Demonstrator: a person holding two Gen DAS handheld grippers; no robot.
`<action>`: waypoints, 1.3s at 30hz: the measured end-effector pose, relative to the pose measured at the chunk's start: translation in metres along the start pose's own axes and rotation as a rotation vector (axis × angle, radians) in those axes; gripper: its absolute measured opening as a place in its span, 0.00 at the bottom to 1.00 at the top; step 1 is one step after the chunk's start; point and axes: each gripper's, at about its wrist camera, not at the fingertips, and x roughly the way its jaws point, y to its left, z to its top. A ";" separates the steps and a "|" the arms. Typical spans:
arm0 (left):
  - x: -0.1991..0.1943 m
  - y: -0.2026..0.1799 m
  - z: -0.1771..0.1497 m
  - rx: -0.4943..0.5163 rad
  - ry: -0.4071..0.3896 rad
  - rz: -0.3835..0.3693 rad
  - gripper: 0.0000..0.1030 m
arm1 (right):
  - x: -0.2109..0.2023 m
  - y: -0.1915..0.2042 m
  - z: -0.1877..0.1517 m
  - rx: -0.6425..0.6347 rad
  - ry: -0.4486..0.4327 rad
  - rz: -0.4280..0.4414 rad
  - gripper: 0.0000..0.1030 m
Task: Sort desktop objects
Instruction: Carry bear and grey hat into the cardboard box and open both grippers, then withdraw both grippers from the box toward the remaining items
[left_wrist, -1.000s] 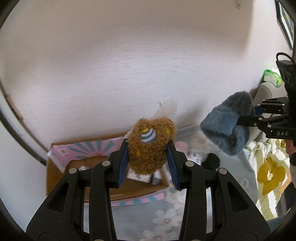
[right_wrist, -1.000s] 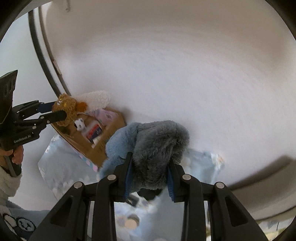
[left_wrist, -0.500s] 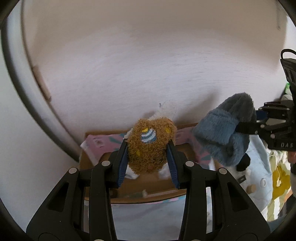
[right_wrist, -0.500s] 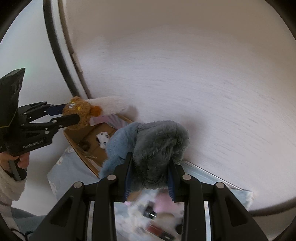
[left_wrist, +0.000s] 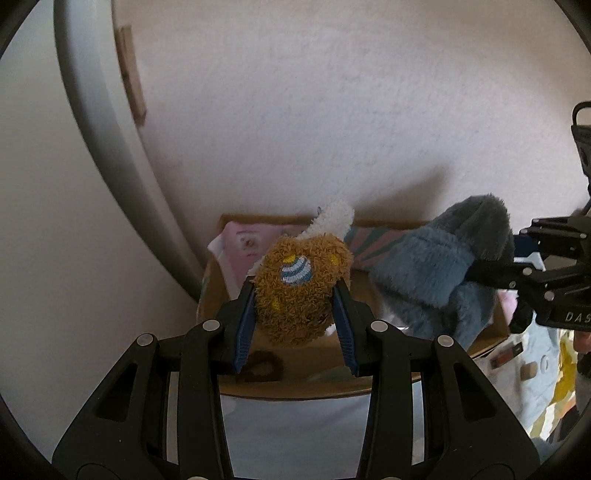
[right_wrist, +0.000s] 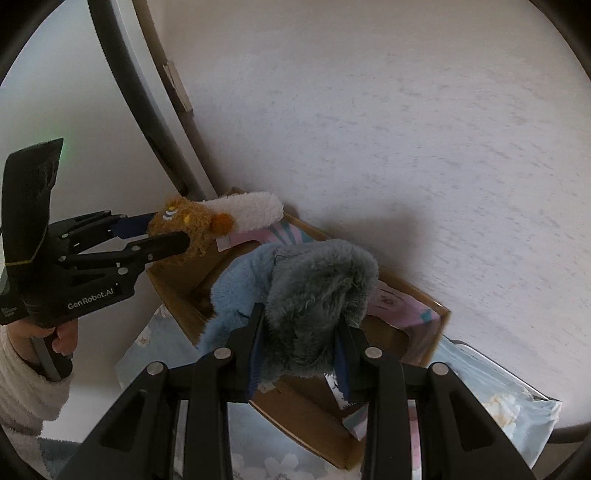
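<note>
My left gripper (left_wrist: 295, 328) is shut on a brown-and-white plush toy (left_wrist: 301, 291), whose white end sticks out beyond the fingers; the same plush toy (right_wrist: 192, 223) shows at left in the right wrist view, held by the left gripper (right_wrist: 166, 230). My right gripper (right_wrist: 299, 354) is shut on a fluffy blue-grey plush (right_wrist: 314, 291), which also appears as the blue-grey plush (left_wrist: 439, 273) at right in the left wrist view. Both toys hang over an open cardboard box (left_wrist: 314, 384) with pink patterned flaps, the same cardboard box (right_wrist: 306, 410) lying below the right gripper.
The box sits on a floral light-blue cloth (right_wrist: 258, 454) against a pale textured wall (right_wrist: 406, 147). A dark curved tube (right_wrist: 125, 81) and door frame run up at left. A hand in a fluffy white sleeve (right_wrist: 22, 384) holds the left gripper. Small items (left_wrist: 517, 354) lie on the cloth right of the box.
Both grippers have carried their plush toys leftward and a little down, from beside the box to above it. The box now lies directly beneath them. Both grips are unchanged.
</note>
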 end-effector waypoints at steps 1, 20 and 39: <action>0.002 0.001 -0.001 0.001 0.007 0.002 0.35 | 0.003 0.001 0.000 0.000 0.003 -0.004 0.30; -0.017 0.004 0.009 -0.013 -0.033 0.056 1.00 | -0.003 -0.027 0.011 0.210 -0.039 0.013 1.00; -0.068 -0.036 0.003 0.026 -0.092 0.037 1.00 | -0.071 -0.034 -0.027 0.163 -0.098 -0.017 1.00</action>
